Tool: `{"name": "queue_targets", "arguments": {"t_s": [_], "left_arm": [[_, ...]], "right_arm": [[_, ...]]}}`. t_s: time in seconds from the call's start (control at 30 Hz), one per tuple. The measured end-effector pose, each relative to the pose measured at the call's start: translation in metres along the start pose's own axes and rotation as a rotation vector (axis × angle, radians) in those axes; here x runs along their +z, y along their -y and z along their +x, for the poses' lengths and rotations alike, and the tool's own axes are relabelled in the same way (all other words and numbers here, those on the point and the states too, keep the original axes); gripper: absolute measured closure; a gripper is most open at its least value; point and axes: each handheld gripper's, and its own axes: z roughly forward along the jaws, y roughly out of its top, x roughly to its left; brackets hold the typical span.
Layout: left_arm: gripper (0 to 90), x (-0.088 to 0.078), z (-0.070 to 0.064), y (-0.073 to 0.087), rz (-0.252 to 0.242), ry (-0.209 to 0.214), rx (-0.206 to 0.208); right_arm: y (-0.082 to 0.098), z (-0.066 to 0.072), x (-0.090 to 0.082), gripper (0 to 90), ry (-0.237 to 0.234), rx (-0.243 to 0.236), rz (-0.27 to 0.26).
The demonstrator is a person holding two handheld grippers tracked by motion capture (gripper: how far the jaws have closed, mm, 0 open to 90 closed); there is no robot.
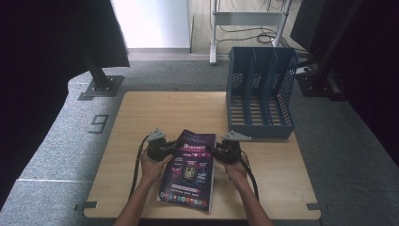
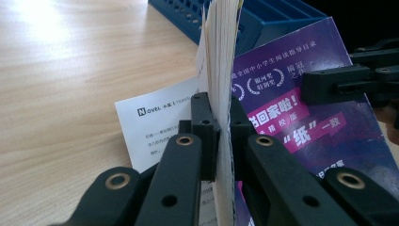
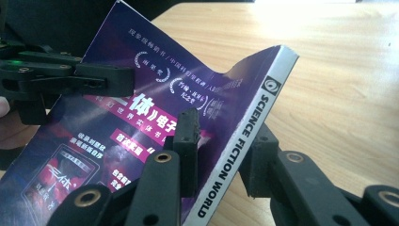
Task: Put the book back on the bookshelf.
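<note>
A purple magazine [image 1: 190, 169] lies lengthwise on the wooden table [image 1: 150, 113], and both grippers hold it by its far end. My left gripper [image 1: 176, 146] is shut on its left page edge; in the left gripper view the jaws [image 2: 219, 117] pinch the fanned white pages beside the purple cover [image 2: 301, 122]. A white printed page [image 2: 155, 122] hangs down toward the table. My right gripper [image 1: 211, 149] is shut on the spine side; its jaws [image 3: 221, 136] clamp the spine that reads "SCIENCE FICTION WORLD". The cover [image 3: 155, 80] bends upward there.
A blue mesh file organiser [image 1: 261, 94] with several upright slots stands at the table's back right, just beyond the right gripper. Black stand bases [image 1: 101, 84] sit on the grey floor behind the table. Bare wood shows left and right of the magazine.
</note>
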Motion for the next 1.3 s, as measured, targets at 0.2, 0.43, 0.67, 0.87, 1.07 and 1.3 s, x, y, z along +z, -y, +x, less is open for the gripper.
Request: {"name": "queue_targets", "arguments": {"t_s": [0.2, 0.43, 0.67, 0.87, 1.07, 1.3], "left_arm": [[86.4, -0.006, -0.004, -0.008, -0.026, 0.010, 0.011], [86.5, -0.013, -0.009, -0.015, -0.052, 0.015, 0.032], [86.5, -0.017, -0.014, -0.021, -0.062, 0.010, 0.060], [86.5, -0.025, -0.017, -0.031, -0.093, 0.019, 0.070], [86.5, -0.028, -0.020, -0.036, -0.108, 0.017, 0.086], [86.5, -0.032, -0.021, -0.041, -0.125, 0.013, 0.092]], "right_arm": [[-0.006, 0.004, -0.010, 70.9, -0.011, -0.047, -0.043], [-0.012, 0.008, -0.021, 71.8, -0.026, -0.073, -0.087], [-0.017, 0.014, -0.027, 72.0, -0.014, -0.120, -0.104], [-0.024, 0.021, -0.038, 72.9, -0.022, -0.159, -0.148], [-0.027, 0.019, -0.044, 73.5, -0.041, -0.173, -0.179], [-0.032, 0.025, -0.047, 73.5, -0.031, -0.223, -0.188]]}}
